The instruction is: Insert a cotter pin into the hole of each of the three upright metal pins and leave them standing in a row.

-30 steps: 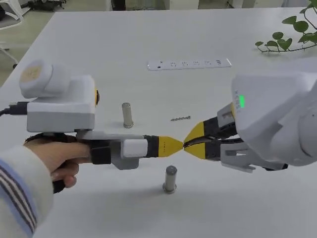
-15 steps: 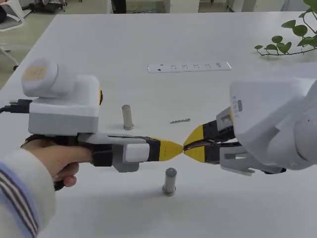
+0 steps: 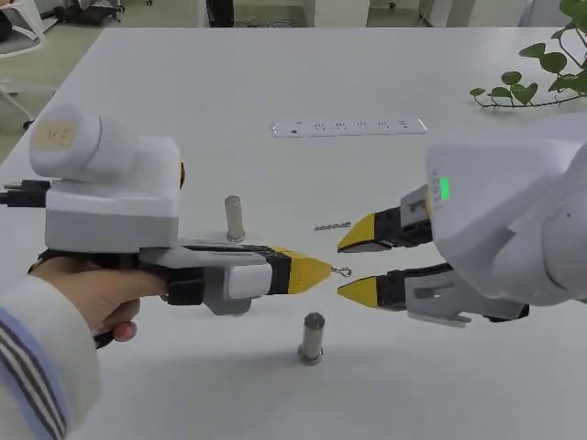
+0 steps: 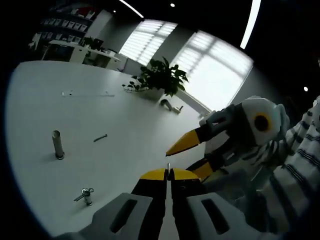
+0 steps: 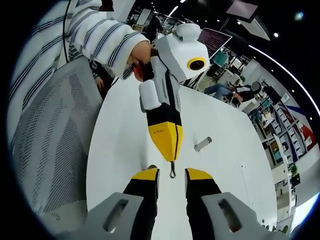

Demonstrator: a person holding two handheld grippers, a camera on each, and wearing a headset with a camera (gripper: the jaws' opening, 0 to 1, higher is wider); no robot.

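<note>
The left gripper (image 3: 321,270) has a white and grey body, a black neck and pointed yellow jaws. A black cable (image 3: 13,195) leaves its rear. The right gripper (image 3: 341,269) has a white shell with a small green light (image 3: 447,189), grey slotted carriers and black jaws tipped yellow. The hand (image 3: 87,298) behind the left gripper wears a white sleeve (image 3: 37,376) with blue-grey stripes.

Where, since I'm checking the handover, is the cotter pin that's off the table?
Head view, centre: the cotter pin pokes from the shut left hand-held gripper, between the jaws of the open right hand-held gripper, beyond the nearest metal pin.
</note>
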